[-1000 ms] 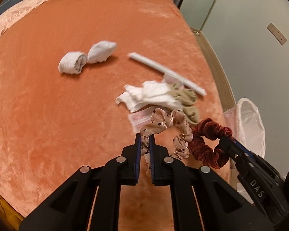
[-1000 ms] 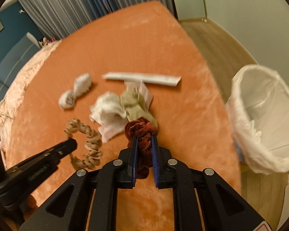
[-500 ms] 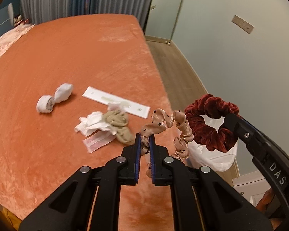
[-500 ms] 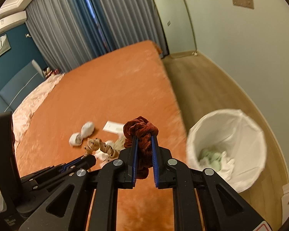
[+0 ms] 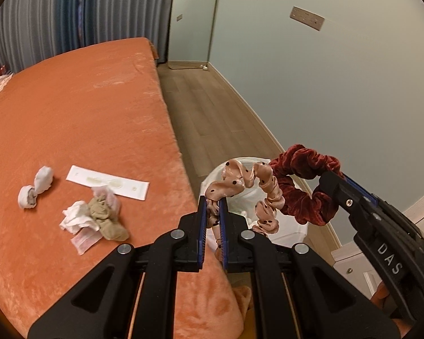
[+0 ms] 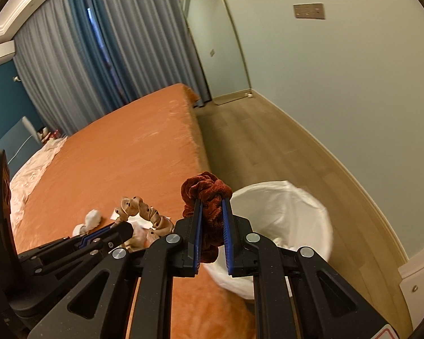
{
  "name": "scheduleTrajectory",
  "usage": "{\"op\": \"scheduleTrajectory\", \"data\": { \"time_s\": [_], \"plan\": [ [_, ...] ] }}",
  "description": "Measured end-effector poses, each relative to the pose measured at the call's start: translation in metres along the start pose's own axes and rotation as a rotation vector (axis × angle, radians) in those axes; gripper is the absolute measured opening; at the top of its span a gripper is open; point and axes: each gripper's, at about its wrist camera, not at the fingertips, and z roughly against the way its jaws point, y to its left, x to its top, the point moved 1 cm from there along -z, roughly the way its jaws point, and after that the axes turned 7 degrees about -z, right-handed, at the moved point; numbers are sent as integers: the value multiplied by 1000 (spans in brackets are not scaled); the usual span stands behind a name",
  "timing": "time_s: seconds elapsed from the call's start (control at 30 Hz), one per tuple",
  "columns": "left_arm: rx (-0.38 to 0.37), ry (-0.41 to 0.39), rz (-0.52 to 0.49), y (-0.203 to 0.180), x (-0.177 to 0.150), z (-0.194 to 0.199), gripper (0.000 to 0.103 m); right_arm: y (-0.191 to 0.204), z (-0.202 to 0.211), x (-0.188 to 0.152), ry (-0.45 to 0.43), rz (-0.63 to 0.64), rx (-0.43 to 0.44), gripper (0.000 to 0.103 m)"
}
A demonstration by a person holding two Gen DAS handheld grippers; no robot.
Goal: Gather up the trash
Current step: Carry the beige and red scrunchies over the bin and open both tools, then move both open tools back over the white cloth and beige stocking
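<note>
My left gripper (image 5: 212, 202) is shut on a pink dotted scrunchie (image 5: 248, 189) and holds it in the air over the white-lined trash bin (image 5: 291, 231) beside the bed. My right gripper (image 6: 212, 202) is shut on a dark red velvet scrunchie (image 6: 207, 195), also held up, above the near rim of the bin (image 6: 285, 226). The red scrunchie (image 5: 305, 189) shows at the right of the left wrist view. The pink one (image 6: 144, 212) shows at the left of the right wrist view.
On the orange bedspread (image 5: 70, 113) lie a white paper strip (image 5: 107, 182), a heap of crumpled tissues and beige cloth (image 5: 96, 217) and a twisted white wad (image 5: 35, 188). Wooden floor (image 6: 254, 147) runs between bed and wall. A white cabinet (image 5: 353, 265) stands at right.
Both grippers have lifted and swung right, off the bed and over the bin, each still holding its scrunchie. The trash on the bed has stayed in place.
</note>
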Motion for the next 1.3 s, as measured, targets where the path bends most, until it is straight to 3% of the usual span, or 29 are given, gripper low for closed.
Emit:
{"op": "scheduleTrajectory", "data": {
  "time_s": [0.43,0.6,0.77,0.93,1.07,1.3],
  "plan": [
    [-70,12,-56,-49,31,-35,10,-49,-8,18,-12,-55,-75,12],
    [-62,-18,-58,-57,38,-38,34,-62,-15,21,-4,-66,-91,13],
    [-38,-2,-38,-52,36,-44,39,-61,-21,21,1,-65,-93,13],
    [-6,-1,-32,-41,31,-44,47,-56,-28,21,1,-58,-99,22],
    [13,7,-25,-31,27,-42,48,-50,-28,19,-6,-48,-100,37],
    [32,3,-1,-15,22,-35,52,-38,-24,16,-4,-23,-96,43]
  ]
}}
